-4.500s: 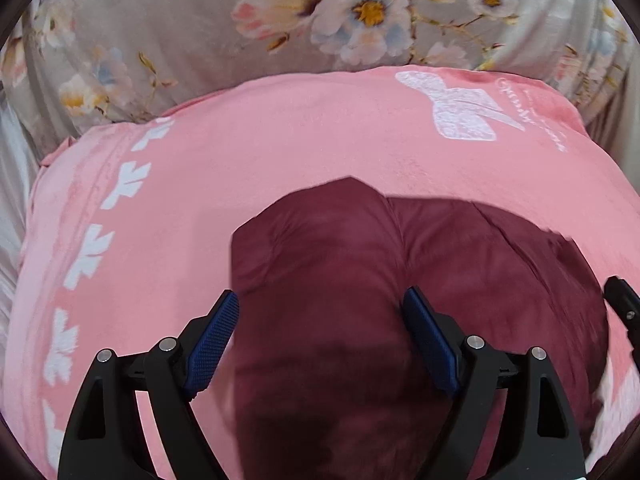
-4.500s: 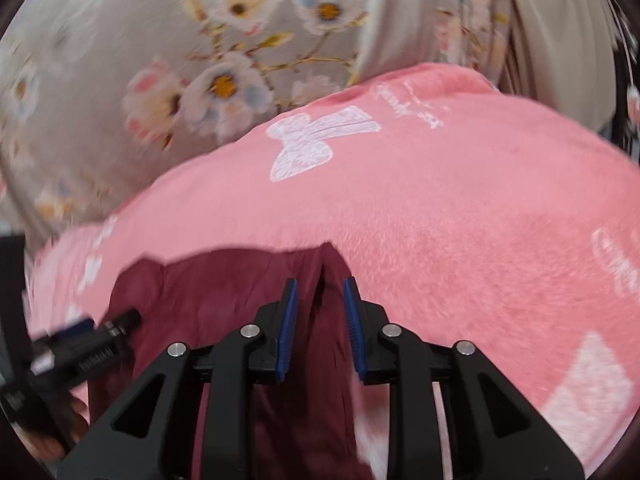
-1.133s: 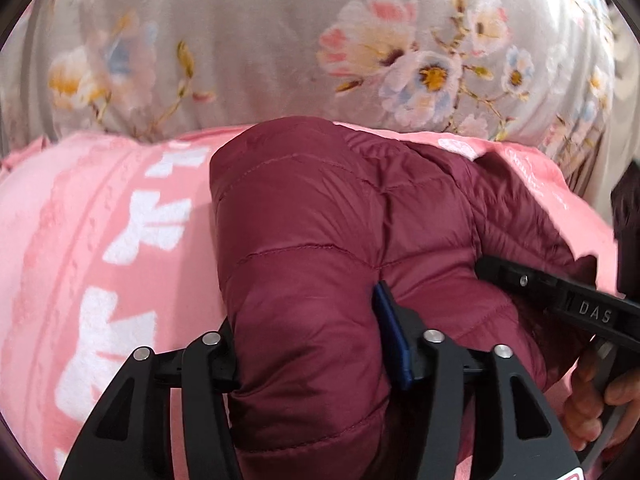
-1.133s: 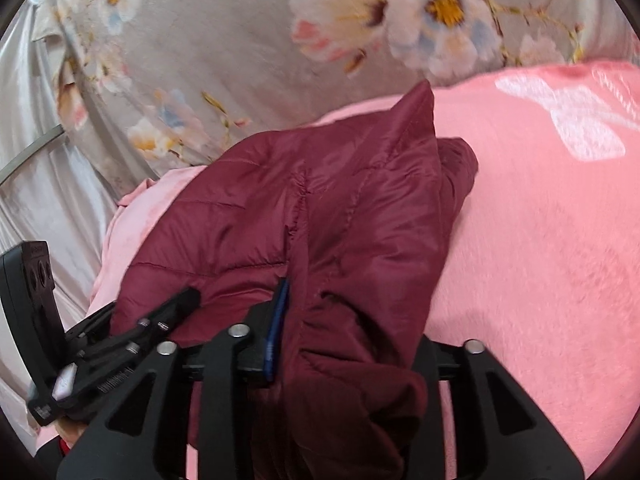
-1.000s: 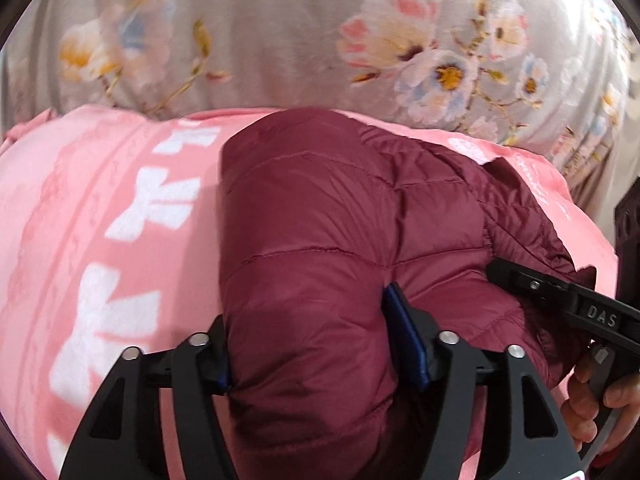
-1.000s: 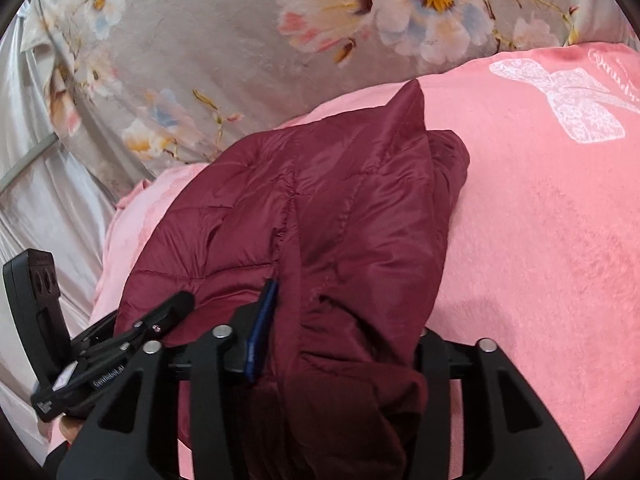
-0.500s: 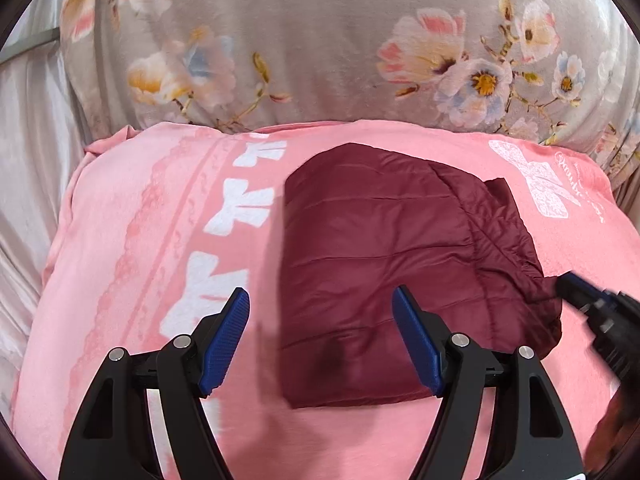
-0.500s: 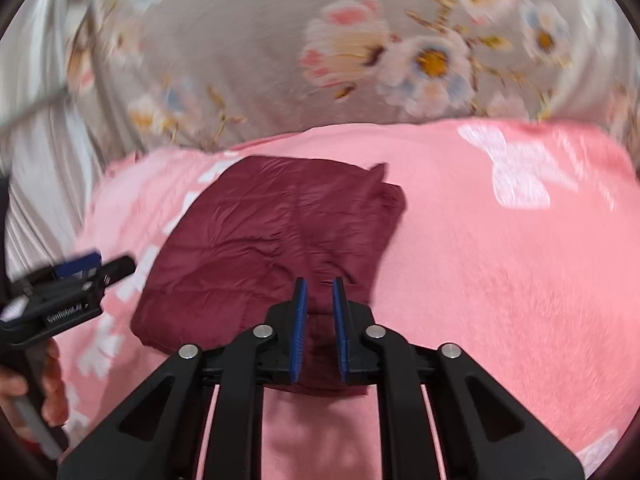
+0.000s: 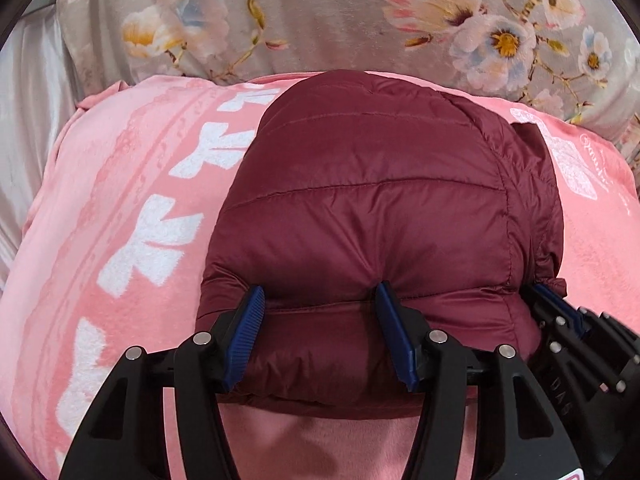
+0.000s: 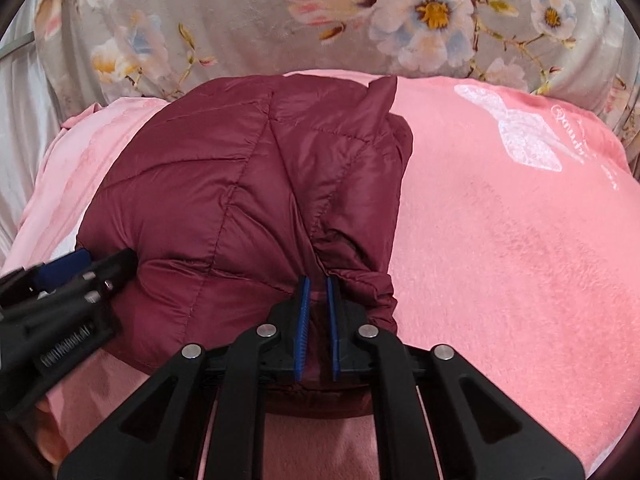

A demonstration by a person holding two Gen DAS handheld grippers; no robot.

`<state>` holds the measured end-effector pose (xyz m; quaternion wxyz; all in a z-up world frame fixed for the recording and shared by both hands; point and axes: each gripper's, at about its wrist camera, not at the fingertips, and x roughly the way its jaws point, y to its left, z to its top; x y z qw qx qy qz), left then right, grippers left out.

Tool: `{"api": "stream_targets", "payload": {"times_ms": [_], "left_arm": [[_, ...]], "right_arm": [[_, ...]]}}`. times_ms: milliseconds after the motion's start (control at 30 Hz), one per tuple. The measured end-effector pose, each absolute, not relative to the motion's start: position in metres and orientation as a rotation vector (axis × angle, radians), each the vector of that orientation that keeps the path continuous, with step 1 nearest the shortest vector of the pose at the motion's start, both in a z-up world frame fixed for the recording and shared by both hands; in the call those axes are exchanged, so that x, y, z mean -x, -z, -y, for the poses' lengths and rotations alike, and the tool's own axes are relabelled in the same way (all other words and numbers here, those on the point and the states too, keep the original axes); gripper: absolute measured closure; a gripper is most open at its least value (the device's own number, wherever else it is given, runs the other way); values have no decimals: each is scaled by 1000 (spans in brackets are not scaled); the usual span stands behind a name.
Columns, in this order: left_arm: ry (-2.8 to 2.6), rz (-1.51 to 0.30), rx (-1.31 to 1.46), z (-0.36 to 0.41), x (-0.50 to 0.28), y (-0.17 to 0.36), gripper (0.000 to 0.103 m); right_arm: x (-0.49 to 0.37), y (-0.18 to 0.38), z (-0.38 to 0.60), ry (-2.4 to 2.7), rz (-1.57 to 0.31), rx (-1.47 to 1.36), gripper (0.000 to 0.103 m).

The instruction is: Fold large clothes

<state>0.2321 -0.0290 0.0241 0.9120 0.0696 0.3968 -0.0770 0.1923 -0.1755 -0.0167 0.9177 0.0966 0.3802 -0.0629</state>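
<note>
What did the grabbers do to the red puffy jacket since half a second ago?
Both came back in. The left gripper has been closing around the folded jacket edge; the right gripper pinched shut on its hem. The jacket stayed folded on the pink blanket.

Pink blanket with white bow prints, grey floral fabric behind

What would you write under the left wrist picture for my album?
Left gripper closing around the near edge of a folded maroon puffer jacket lying on a pink blanket.
</note>
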Motion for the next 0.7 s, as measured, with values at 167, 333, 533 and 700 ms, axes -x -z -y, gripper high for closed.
{"api": "stream_targets", "payload": {"times_ms": [167, 333, 533, 700], "left_arm": [[153, -794, -167, 31, -232, -19, 47], [133, -758, -197, 36, -228, -14, 47], [132, -752, -195, 36, -228, -14, 47], [132, -752, -194, 36, -228, -14, 47]], "right_arm": [[-194, 19, 179, 113, -790, -220, 97], [-194, 18, 178, 112, -791, -220, 97], [-194, 17, 177, 116, -792, -212, 96], [-195, 17, 177, 115, -794, -202, 96]]}}
